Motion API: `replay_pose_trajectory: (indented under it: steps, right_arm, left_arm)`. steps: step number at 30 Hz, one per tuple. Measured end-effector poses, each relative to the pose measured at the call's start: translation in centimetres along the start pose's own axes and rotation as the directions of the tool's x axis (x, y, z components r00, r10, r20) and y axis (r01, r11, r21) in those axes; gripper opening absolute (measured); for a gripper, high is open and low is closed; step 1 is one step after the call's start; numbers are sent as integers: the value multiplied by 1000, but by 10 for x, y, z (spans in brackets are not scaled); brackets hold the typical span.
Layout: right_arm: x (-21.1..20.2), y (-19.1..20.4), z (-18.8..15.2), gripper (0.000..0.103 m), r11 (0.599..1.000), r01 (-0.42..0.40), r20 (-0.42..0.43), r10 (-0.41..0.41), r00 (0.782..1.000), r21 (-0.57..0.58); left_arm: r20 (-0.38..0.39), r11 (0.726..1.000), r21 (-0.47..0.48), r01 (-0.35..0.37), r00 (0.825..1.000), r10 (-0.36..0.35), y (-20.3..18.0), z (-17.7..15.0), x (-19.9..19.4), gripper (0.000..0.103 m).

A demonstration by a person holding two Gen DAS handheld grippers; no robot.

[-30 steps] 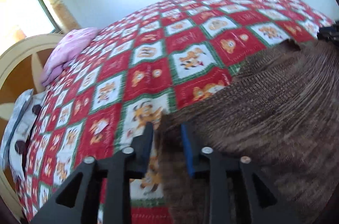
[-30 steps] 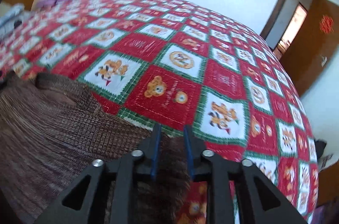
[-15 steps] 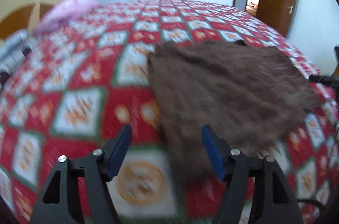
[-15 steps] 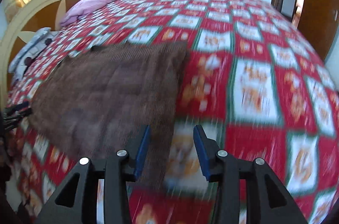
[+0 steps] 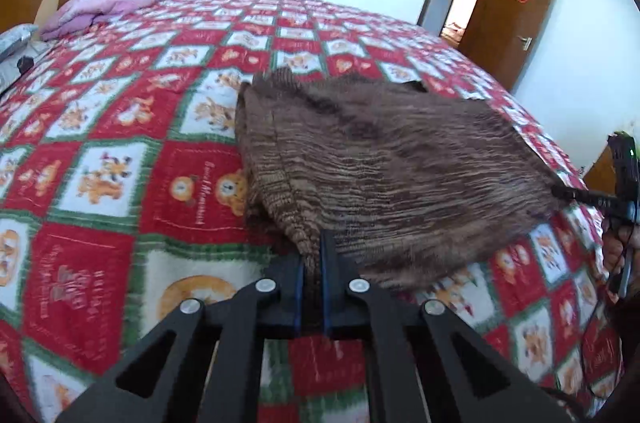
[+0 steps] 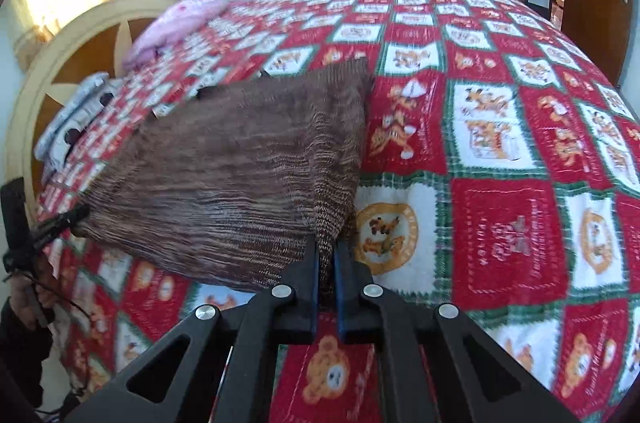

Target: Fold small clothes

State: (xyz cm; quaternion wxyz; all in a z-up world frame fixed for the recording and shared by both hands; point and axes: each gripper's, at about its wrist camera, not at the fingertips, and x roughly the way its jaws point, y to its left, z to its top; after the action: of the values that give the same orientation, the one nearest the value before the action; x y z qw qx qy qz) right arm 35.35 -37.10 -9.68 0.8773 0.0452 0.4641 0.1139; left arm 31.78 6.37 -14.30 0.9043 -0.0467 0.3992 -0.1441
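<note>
A brown knitted garment [image 5: 384, 159] lies spread on the red patterned bedspread [image 5: 100, 151], its near edge lifted off the bed. My left gripper [image 5: 311, 263] is shut on the garment's near left corner. My right gripper [image 6: 327, 259] is shut on its near right corner, and the same garment [image 6: 240, 159] stretches away to the left in the right wrist view. Each gripper shows at the frame edge of the other's view, the right gripper [image 5: 560, 191] at far right and the left gripper [image 6: 82, 211] at far left, both pinching the knit.
A pink pillow [image 5: 108, 1] and a wooden headboard [image 6: 72, 47] stand at the head of the bed. A brown door [image 5: 516, 11] is open at the far right. A grey bundle [image 6: 76, 119] lies by the headboard. A hand [image 6: 28, 295] holds the other tool.
Both grippers let go at the far side, drew back to the near edge of the brown garment and closed on its two near corners, lifting that edge.
</note>
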Motion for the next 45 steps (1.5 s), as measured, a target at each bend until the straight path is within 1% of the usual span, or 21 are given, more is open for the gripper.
replay_pose_trajectory:
  steps: [3,7,9,13,16,18,19,21,23,25,26,27,28,29,30,33,35,36,40,43,45]
  right_arm:
    - [25,-1,-12,5,999,47,-95,-49,994,-26]
    - [29,-5,-13,5,999,49,-84,-48,995,14]
    - [27,-1,-11,5,997,70,-89,-71,994,-13]
    - [23,4,-15,5,994,92,-107,-98,989,-59]
    - [22,-2,-16,6,995,98,-96,-101,990,-35]
    - [21,-5,-14,15,995,99,-85,-99,991,-8]
    - [20,-5,-12,21,992,127,-74,-126,989,1]
    - [16,-5,-8,58,975,220,-47,-219,975,13]
    - [8,-1,-3,61,957,291,-7,-291,957,17]
    - [-2,8,3,61,949,314,38,-314,949,7]
    - [-8,19,5,61,948,319,66,-318,946,-10]
    - [-11,30,8,61,949,313,92,-309,947,-36]
    - [-14,44,9,61,952,300,113,-291,950,-65]
    - [-15,58,10,61,955,281,129,-268,955,-92]
    - [-14,75,9,61,959,252,138,-234,962,-130]
    - [0,130,-2,61,950,165,137,-132,982,-266]
    - [16,168,-15,61,921,128,117,-91,989,-367]
    - [26,192,-25,61,896,114,109,-73,991,-430]
    - [48,254,-50,61,823,44,90,8,996,-566]
    - [62,289,-57,61,783,32,84,26,996,-621]
    - [71,303,-56,61,766,50,100,18,995,-641]
  left_arm:
    - [-26,999,34,5,1000,-4,-3,-8,-3,4]
    - [-72,999,39,-21,997,24,0,-23,16,4]
    - [-60,1000,14,-10,998,11,4,-22,15,4]
    - [-51,998,56,-14,999,17,-2,-24,7,4]
    - [-48,998,70,-7,999,11,-3,-29,1,4]
    - [-45,997,76,-11,999,14,-2,-32,0,5]
    - [-39,996,82,-27,999,30,-2,-33,0,5]
    - [-28,997,78,-16,999,18,-3,-32,-4,6]
    - [-14,997,68,-22,1000,23,-2,-28,-8,8]
    - [4,997,63,-52,999,52,0,-26,-14,17]
    - [5,995,66,-74,997,74,1,-24,-15,29]
    - [9,993,69,-96,995,96,3,-23,-16,46]
    - [24,990,70,-121,993,120,5,-22,-18,55]
    - [41,988,67,-140,990,137,8,-21,-20,69]
    - [54,985,59,-163,986,160,12,-19,-21,77]
    - [36,970,49,-240,971,238,23,-10,-12,81]
    - [38,954,80,-289,957,287,24,-4,-4,81]
    - [35,950,89,-300,954,298,25,-2,-1,82]
    - [-3,943,93,-320,947,322,34,7,10,82]
    - [-20,943,94,-318,947,321,41,9,12,82]
    - [-30,943,99,-318,946,323,43,8,14,82]
